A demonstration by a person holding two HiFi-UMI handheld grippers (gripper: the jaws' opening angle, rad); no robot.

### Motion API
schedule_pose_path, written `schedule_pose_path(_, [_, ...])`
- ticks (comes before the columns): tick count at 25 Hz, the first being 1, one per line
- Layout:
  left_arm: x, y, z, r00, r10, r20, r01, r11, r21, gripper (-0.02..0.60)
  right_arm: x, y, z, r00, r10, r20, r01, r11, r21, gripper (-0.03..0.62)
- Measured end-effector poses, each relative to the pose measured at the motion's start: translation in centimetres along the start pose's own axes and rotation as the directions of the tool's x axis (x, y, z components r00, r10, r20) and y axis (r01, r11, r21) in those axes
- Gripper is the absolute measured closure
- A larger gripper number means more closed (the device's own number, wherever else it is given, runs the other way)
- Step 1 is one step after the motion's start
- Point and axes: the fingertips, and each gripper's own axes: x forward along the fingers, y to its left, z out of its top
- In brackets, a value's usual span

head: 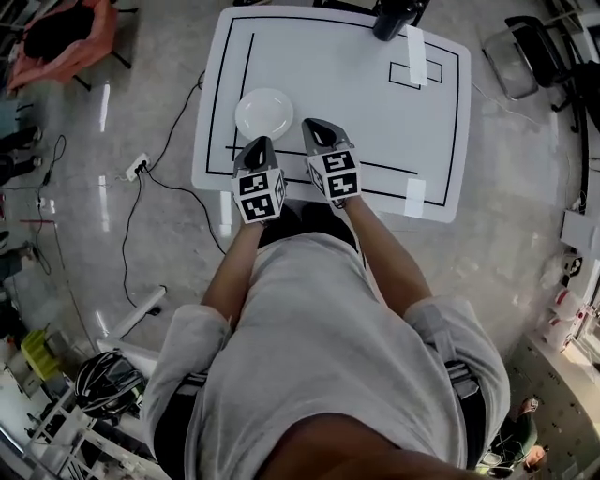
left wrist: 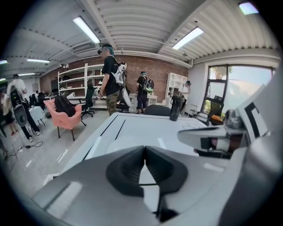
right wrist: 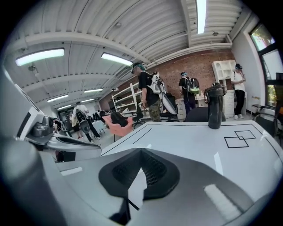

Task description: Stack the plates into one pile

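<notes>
- Left hand-held gripper [head: 264, 142]: jaws pressing together, nothing between them; hovering over near part of worktop [head: 375, 122].
- Right hand-held gripper [head: 309, 124]: jaws pressing together, empty; sitting alongside left unit.
- White plate [head: 263, 113]: lying on worktop, left of centre, just beyond left gripper tip; stack count not resolvable.
- Dark bottle [head: 392, 19]: standing at far edge.

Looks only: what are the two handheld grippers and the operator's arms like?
The left gripper and right gripper match. Each has a pale grey tapered shell, black ribbed pads lining the jaws, and a white cube of black square markers at the rear. No cables show on either. The person wears a light grey short-sleeved T-shirt; the forearms are bare.
</notes>
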Motion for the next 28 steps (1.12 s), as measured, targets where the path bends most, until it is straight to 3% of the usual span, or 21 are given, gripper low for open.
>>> schedule_pose_path(5, [-2.1, -1.3, 0.9, 0.995, -0.065, 0.07, 0.064, 0.998, 0.019, 0.578, -3.8, 0.9, 1.4, 0.995, -0.037, 0.098, 0.033, 0.999, 0.041, 0.595])
schedule_pose_path(10, [-5.0, -1.3, 2.5, 0.983, -0.105, 0.152, 0.098, 0.994, 0.056, 0.578, -6.7, 3.0, 3.1, 0.98, -0.092, 0.179, 0.104, 0.993, -0.058, 0.595])
schedule_pose_path(16, [-10.7, 0.4, 4.2, 0.959, -0.132, 0.249, 0.099, 0.985, 0.142, 0.578, -11.6, 7.0, 5.4, 0.951, -0.139, 0.277, 0.169, 0.982, -0.088, 0.595])
schedule_pose_path(20, [-14.0, 0.4, 4.1, 0.944, -0.177, 0.279, 0.144, 0.981, 0.134, 0.578, -13.0, 10.3, 5.6, 0.95, -0.141, 0.277, 0.185, 0.973, -0.138, 0.595])
schedule_pose_path(28, [-16.6, 0.0, 3.4, 0.927, -0.229, 0.298, 0.197, 0.971, 0.135, 0.578, -15.3, 13.7, 6.0, 0.94, -0.175, 0.294, 0.226, 0.963, -0.149, 0.595])
